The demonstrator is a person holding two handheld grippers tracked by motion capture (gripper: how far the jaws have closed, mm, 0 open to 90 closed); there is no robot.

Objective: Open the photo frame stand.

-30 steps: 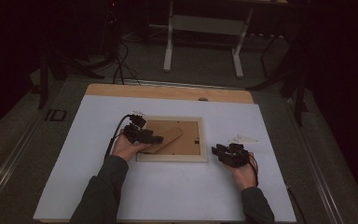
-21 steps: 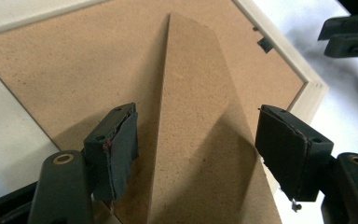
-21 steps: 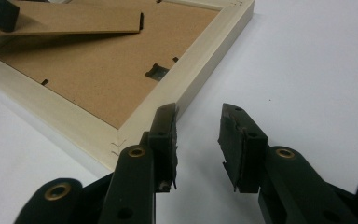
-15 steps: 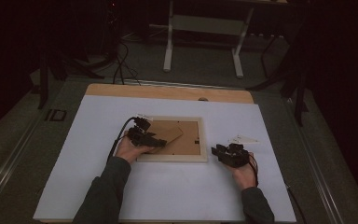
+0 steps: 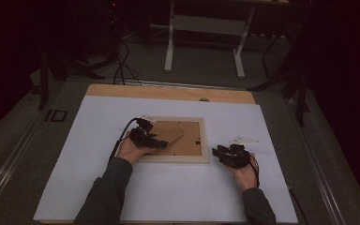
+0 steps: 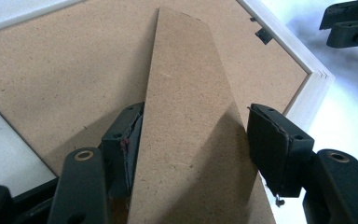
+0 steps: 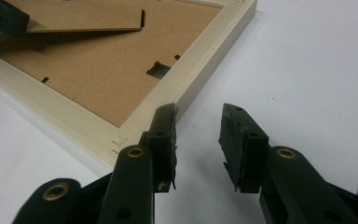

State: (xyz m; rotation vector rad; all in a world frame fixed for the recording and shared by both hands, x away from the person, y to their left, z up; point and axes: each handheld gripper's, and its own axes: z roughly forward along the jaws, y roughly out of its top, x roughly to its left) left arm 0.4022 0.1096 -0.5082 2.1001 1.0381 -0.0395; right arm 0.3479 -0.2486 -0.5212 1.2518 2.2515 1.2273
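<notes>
A pale wooden picture frame (image 5: 178,159) lies face down in the middle of the white table, brown backing board (image 6: 65,70) up. Its cardboard stand strut (image 6: 186,93) is lifted a little off the backing. My left gripper (image 6: 191,135) straddles the strut; its jaws have just been closing, and both pads now sit against the strut's two long edges. In the high view the left gripper (image 5: 161,142) is over the frame's left half. My right gripper (image 7: 198,126) rests open on the table beside the frame's (image 7: 200,60) near right corner, nothing between its jaws.
A small white flat piece (image 5: 243,139) lies on the table just beyond the right gripper (image 5: 218,152). The table's wooden far edge (image 5: 168,91) runs behind the frame. A metal stand (image 5: 204,42) and cables are on the floor beyond.
The left gripper has shifted slightly toward the frame's near side and its jaws have narrowed onto the strut. The right hand has stayed put.
</notes>
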